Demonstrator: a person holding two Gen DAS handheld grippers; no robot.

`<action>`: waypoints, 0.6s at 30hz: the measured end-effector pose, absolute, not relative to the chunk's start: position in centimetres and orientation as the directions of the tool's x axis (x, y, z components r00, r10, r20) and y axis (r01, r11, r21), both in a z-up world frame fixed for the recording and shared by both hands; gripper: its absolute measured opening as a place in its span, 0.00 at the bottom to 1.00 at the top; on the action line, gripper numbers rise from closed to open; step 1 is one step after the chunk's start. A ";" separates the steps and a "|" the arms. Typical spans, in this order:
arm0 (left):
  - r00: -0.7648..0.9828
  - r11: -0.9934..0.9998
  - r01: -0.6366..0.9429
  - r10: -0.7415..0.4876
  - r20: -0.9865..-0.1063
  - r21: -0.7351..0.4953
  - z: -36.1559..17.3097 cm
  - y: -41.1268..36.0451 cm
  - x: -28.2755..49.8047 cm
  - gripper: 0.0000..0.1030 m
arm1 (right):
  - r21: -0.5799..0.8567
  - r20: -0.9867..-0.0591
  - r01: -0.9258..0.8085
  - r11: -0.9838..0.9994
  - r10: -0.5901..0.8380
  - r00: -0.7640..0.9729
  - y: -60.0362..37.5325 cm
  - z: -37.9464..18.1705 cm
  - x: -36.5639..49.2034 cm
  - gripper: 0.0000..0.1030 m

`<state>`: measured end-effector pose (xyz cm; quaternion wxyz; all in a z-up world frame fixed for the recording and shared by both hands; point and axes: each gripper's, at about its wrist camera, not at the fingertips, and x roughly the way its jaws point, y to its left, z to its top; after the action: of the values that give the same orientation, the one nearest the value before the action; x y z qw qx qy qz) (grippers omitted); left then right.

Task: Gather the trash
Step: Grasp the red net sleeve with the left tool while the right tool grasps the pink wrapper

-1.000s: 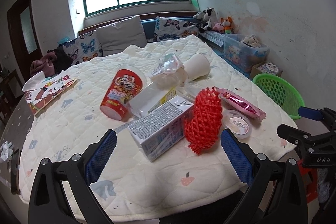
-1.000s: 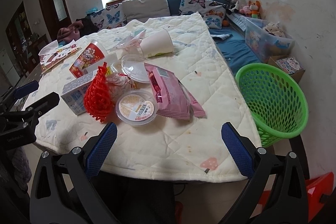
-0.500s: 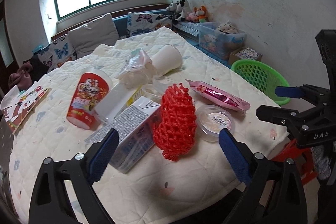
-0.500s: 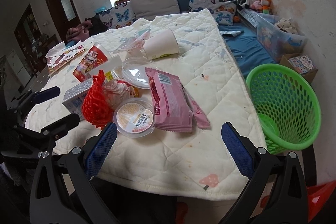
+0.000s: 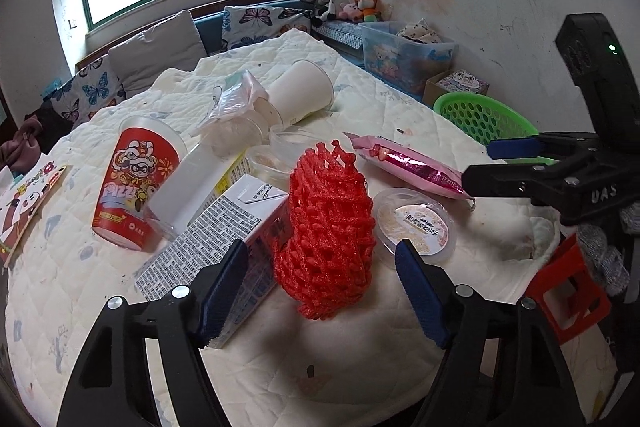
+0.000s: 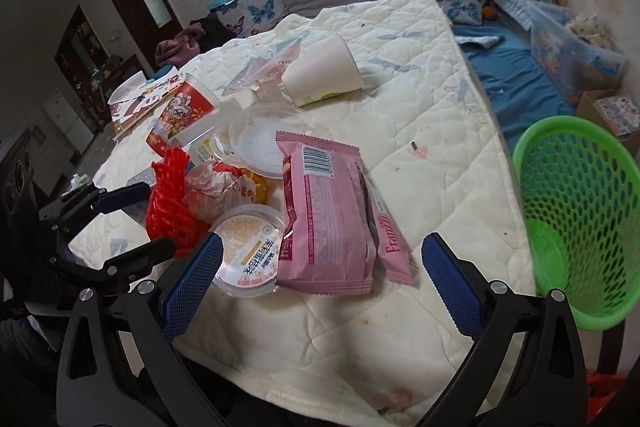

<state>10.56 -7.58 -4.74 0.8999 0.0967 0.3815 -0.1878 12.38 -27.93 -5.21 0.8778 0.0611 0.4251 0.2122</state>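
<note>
A red foam net [image 5: 326, 223] lies on the quilted table cover [image 5: 360, 347], beside a printed carton [image 5: 224, 239]. My left gripper [image 5: 320, 287] straddles the net's near end. Its jaws are closing and the blue pads stand just clear of the net. From the right wrist view the left gripper [image 6: 148, 219] shows at the left edge, next to the red net [image 6: 168, 203]. My right gripper [image 6: 322, 279] is open in front of a pink snack wrapper [image 6: 328, 215], with nothing gripped. The green basket [image 6: 580, 219] stands on the floor at the right.
A round lidded tub [image 5: 416, 223], a red printed cup [image 5: 132, 187], a tipped white cup [image 5: 304, 95] and clear plastic lids also lie on the cover. A red stool [image 5: 568, 299] stands by the table's corner. Cushions, toys and a storage box line the far wall.
The left jaws have narrowed and come closer over the red net. The right gripper has advanced toward the pink wrapper, and the basket now shows larger at the right.
</note>
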 end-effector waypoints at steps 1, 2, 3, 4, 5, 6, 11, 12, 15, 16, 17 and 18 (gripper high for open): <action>0.637 0.910 0.413 -0.264 -0.724 0.032 -4.8 -7.6 10.7 0.71 | 0.300 -0.722 -0.318 0.899 0.432 0.540 -28.0 -5.4 12.7 0.96; 0.636 0.909 0.416 -0.266 -0.724 0.030 -4.8 -7.6 10.7 0.71 | 0.317 -0.725 -0.319 0.893 0.445 0.525 -28.1 -5.6 13.2 0.95; 0.634 0.908 0.419 -0.271 -0.725 0.027 -4.9 -7.6 10.7 0.71 | 0.335 -0.725 -0.324 0.885 0.462 0.512 -28.2 -5.8 13.5 0.94; 0.629 0.906 0.423 -0.276 -0.727 0.021 -4.9 -7.5 10.7 0.71 | 0.350 -0.725 -0.324 0.879 0.473 0.500 -28.2 -6.1 14.0 0.94; 0.623 0.905 0.426 -0.282 -0.729 0.014 -5.0 -7.6 10.7 0.71 | 0.358 -0.726 -0.325 0.875 0.480 0.492 -28.2 -6.2 14.3 0.93; 0.619 0.903 0.429 -0.287 -0.731 0.010 -5.0 -7.5 10.7 0.71 | 0.371 -0.727 -0.329 0.868 0.492 0.479 -28.2 -6.4 14.6 0.92; 0.607 0.900 0.437 -0.288 -0.741 0.009 -5.4 -7.6 11.1 0.71 | 0.408 -0.735 -0.332 0.851 0.522 0.433 -28.2 -7.4 16.5 0.89; 0.605 0.900 0.435 -0.286 -0.743 0.007 -5.5 -7.6 11.2 0.71 | 0.420 -0.735 -0.328 0.846 0.529 0.424 -28.2 -7.7 16.8 0.89; 0.599 0.901 0.433 -0.288 -0.747 -0.001 -5.6 -7.5 11.6 0.71 | 0.447 -0.738 -0.317 0.837 0.545 0.397 -28.3 -8.4 17.5 0.83; 0.600 0.902 0.432 -0.285 -0.748 0.003 -5.7 -7.5 11.7 0.71 | 0.452 -0.740 -0.315 0.835 0.548 0.390 -28.3 -8.6 17.6 0.83; 0.601 0.902 0.432 -0.284 -0.747 0.004 -5.8 -7.5 11.7 0.71 | 0.452 -0.743 -0.315 0.835 0.547 0.385 -28.2 -8.8 17.7 0.80; 0.600 0.902 0.432 -0.284 -0.748 0.004 -5.8 -7.5 11.8 0.71 | 0.451 -0.745 -0.319 0.834 0.548 0.380 -28.1 -8.9 17.7 0.77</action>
<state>11.80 -7.55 -5.78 0.8897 0.0925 0.3992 -0.2011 17.67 -28.06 -8.94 0.8223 0.1171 0.4905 0.2636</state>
